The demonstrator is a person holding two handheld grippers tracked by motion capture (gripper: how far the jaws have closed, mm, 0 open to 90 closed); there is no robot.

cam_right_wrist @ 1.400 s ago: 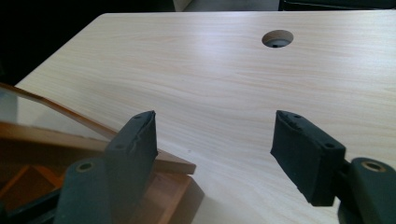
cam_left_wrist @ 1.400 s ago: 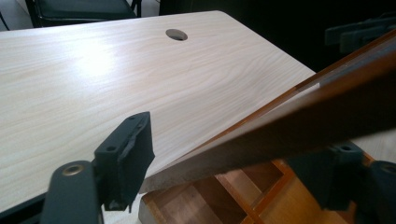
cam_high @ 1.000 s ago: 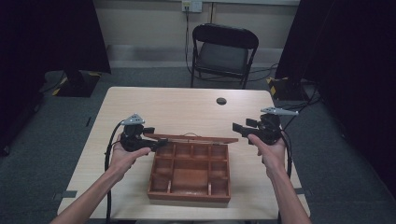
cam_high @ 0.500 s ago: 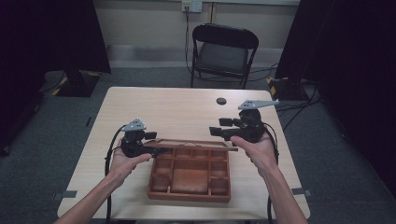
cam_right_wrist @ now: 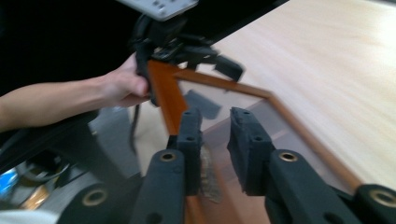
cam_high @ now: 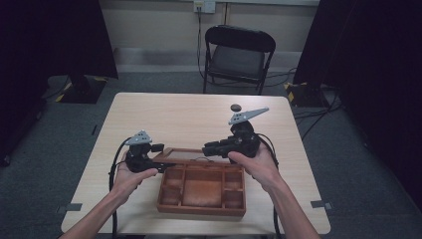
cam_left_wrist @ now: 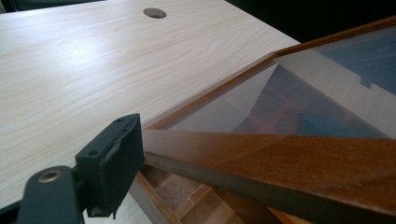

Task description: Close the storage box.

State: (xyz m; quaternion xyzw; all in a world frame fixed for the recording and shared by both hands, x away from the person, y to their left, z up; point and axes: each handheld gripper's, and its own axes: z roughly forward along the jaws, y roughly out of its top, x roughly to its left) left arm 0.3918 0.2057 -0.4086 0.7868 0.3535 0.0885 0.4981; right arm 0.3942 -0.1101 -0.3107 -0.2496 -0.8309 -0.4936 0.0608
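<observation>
Our right tool (cam_high: 206,149) swung in over the lid (cam_left_wrist: 280,154) (left tool (cam_high: 166,165) pinches its corner); right jaws slightly apart, empty.

Left tool's (cam_left_wrist: 140,154) second jaw behind lid (cam_left_wrist: 280,154)

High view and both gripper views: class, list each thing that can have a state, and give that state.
wooden box: compartments empty.
lid: partly raised, tilted over the box.
left gripper: shut on the lid's frame.
right gripper: open, fingers apart over the lid.
folding chair: unfolded, unoccupied.
</observation>
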